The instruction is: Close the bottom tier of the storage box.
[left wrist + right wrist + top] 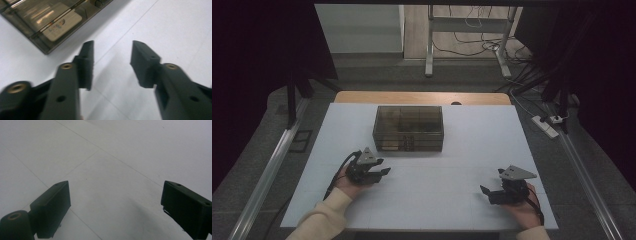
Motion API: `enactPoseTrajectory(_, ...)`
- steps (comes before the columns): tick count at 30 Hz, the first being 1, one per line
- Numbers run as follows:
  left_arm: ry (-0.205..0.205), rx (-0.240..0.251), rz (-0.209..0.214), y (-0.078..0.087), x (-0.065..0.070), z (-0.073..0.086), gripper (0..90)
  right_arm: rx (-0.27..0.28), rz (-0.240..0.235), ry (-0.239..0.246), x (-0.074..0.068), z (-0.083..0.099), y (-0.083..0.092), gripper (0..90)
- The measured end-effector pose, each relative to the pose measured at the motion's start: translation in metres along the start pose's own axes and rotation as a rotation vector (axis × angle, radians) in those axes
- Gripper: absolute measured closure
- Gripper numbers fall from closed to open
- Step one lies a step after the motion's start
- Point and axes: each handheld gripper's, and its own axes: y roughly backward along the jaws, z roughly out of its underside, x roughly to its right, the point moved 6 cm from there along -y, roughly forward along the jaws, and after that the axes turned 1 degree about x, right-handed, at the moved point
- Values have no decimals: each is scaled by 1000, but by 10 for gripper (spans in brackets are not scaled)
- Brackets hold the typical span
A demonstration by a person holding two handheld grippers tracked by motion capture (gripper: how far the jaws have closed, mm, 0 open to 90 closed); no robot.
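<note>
Near the front edge of the bench, toward its right corner, the right tool lies low over the white top in the person's right hand, pointing left along the edge. Its jaws stand wide apart, and the right gripper view shows bare white bench between them. A grey three-cornered plate sits on top of it.

Toward the front left, a little farther in from the edge, the left tool is held in the left hand, whose cream sleeve comes in from the bottom. It points right and slightly toward the middle of the bench. Its jaws stand partly apart with nothing between them; the left gripper view shows white bench in the gap, and the pads touch nothing.

Beyond the left tool, around the middle of the bench and nearer the back edge, sits a smoky see-through box with a closed lid and inner compartments. In the left gripper view its corner lies just ahead of the jaws, with a pale card-like piece visible under the lid
</note>
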Motion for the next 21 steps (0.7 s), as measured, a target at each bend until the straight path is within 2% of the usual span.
enactPoseTrajectory(2, 22, -1, 7, 6, 2, 8, 430, 0, -2, 1, 0, 0, 0, 87)
enactPoseTrajectory(6, 58, 6, 6, 17, 2, 20, 366, 3, 0, -2, 1, 0, 0, 87)
enactPoseTrajectory(12, 91, 11, -5, 28, 2, 32, 318, 10, -2, 2, 1, -1, 0, 87)
enactPoseTrajectory(21, 92, 16, -5, 29, 1, 33, 300, 25, 0, 5, 1, -2, 1, 87)
